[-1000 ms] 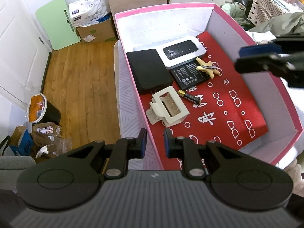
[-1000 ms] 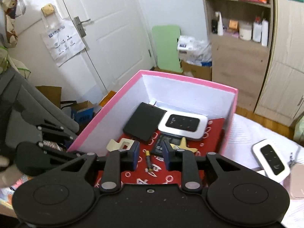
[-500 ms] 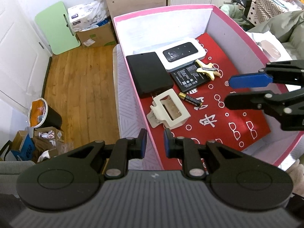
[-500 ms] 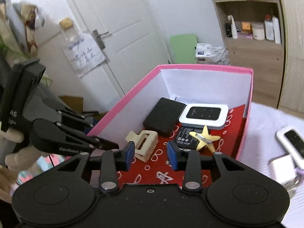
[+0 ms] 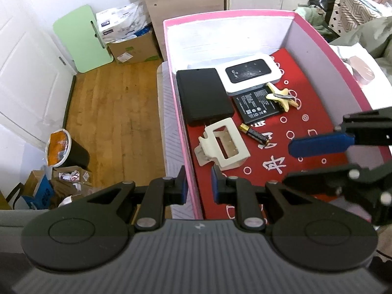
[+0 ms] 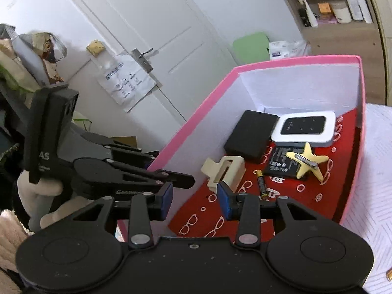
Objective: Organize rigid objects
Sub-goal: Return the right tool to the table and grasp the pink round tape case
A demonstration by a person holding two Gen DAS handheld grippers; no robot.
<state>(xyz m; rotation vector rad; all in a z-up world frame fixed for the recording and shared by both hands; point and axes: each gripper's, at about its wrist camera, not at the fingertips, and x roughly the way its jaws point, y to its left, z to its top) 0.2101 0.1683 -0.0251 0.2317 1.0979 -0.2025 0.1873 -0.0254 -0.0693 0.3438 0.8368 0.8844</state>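
A pink box [image 5: 227,14] with a red lining holds a cream claw clip [image 5: 223,144], an AA battery [image 5: 253,134], a black flat case [image 5: 203,95], a white wifi router [image 5: 250,73], a black phone battery [image 5: 254,105] and a yellow star clip [image 5: 281,96]. My left gripper [image 5: 199,186] is shut on the box's near left wall, one pad on each side. My right gripper [image 6: 194,201] hovers over the red lining, just short of the claw clip [image 6: 224,171]. Its jaws are opening and nothing lies between them.
Left of the box lie a wooden floor [image 5: 112,112], a black bin [image 5: 66,152], cardboard boxes and a green board [image 5: 83,39]. Bedding and a pinkish object [image 5: 362,68] sit to the right. A hand [image 6: 36,191] holds the left gripper beside a white door [image 6: 137,31].
My right gripper has come down into the box toward the claw clip and its jaws have spread wider. The left gripper has stayed on the wall.
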